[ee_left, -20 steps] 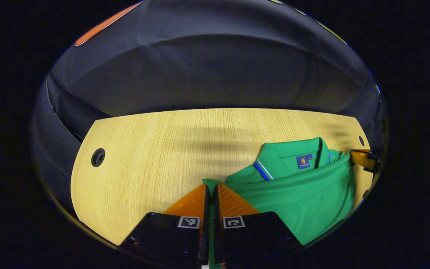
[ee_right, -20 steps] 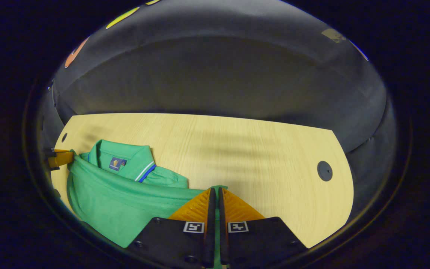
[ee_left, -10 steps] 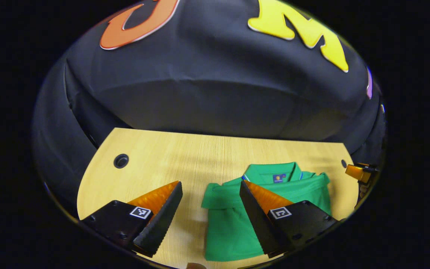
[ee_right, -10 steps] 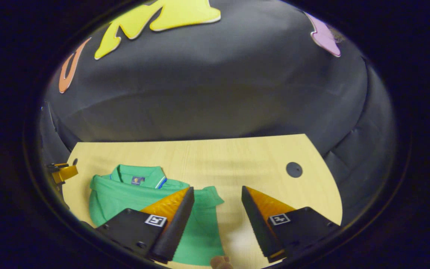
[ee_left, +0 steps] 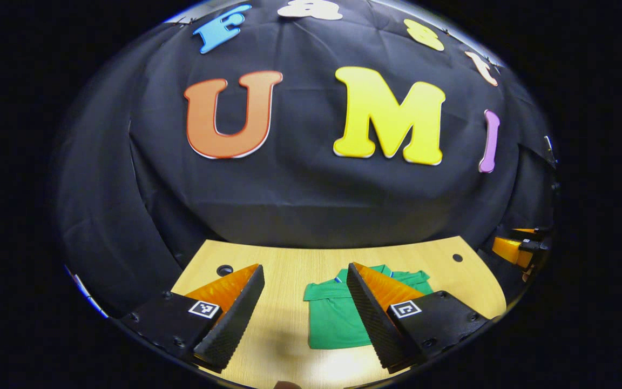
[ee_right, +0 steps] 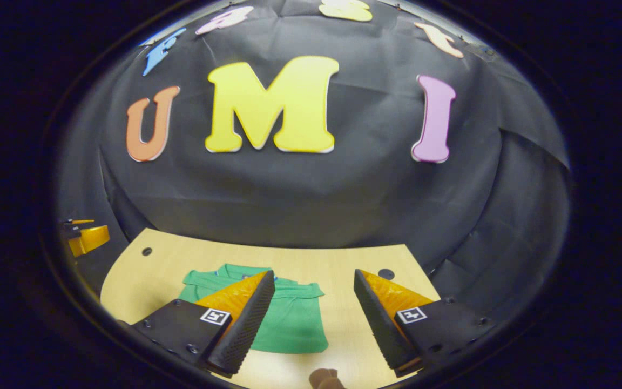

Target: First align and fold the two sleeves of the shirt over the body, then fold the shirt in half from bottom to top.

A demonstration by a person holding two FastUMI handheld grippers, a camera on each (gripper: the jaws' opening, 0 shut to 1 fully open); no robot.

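Note:
The green polo shirt (ee_left: pixel 335 319) lies folded into a compact rectangle on the wooden table (ee_left: pixel 284 270), collar toward the far wall. In the left gripper view my left gripper (ee_left: pixel 304 294) hangs open well above the table, the shirt showing between and behind its fingers. In the right gripper view the shirt (ee_right: pixel 295 319) sits low and left of centre, partly behind one finger. My right gripper (ee_right: pixel 313 300) is open too, raised above the table with nothing between its fingers. The right gripper (ee_left: pixel 513 249) appears at the right edge of the left gripper view, the left gripper (ee_right: pixel 87 237) at the left edge of the right gripper view.
The table has a round cable hole near each far corner (ee_left: pixel 224 269) (ee_right: pixel 385 274), plus a small hole (ee_left: pixel 457 257). The black cloth wall rises just behind the table. A bit of a hand (ee_right: pixel 326 378) peeks in at the bottom of the right gripper view.
Both grippers let go of the shirt's hem, opened, and rose up and back from the table. The shirt now lies folded in half and looks smaller and farther off.

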